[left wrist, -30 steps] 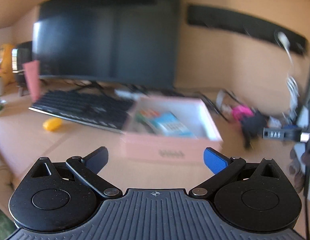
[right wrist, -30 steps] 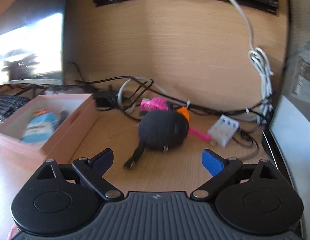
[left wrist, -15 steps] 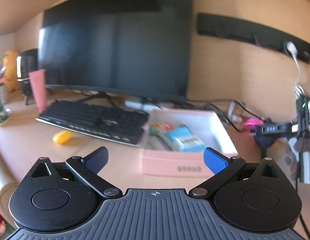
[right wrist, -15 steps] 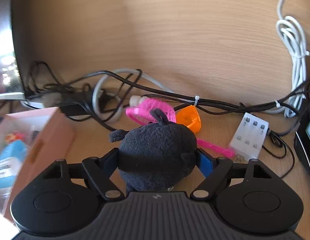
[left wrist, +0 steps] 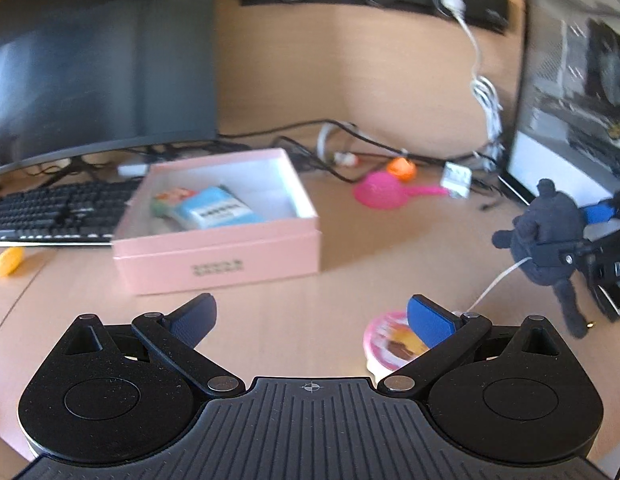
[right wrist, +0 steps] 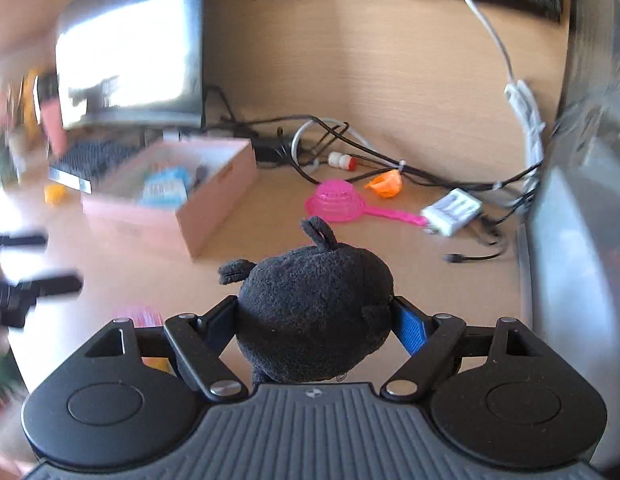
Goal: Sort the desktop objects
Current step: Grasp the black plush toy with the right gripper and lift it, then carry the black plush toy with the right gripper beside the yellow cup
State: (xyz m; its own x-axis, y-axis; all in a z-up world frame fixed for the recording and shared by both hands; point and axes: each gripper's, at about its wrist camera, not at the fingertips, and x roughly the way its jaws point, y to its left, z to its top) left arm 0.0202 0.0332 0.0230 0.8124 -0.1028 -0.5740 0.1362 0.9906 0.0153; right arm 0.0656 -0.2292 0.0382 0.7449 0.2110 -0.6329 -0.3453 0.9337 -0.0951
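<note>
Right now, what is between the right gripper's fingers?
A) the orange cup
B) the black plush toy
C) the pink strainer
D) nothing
B: in the right wrist view the right gripper has its fingers pressed on both sides of the black plush toy, while the pink strainer lies on the desk beyond it.

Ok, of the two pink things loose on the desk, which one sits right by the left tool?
The round pink cup, just behind the left tool's blue pad; the pink strainer lies far back by the cables.
</note>
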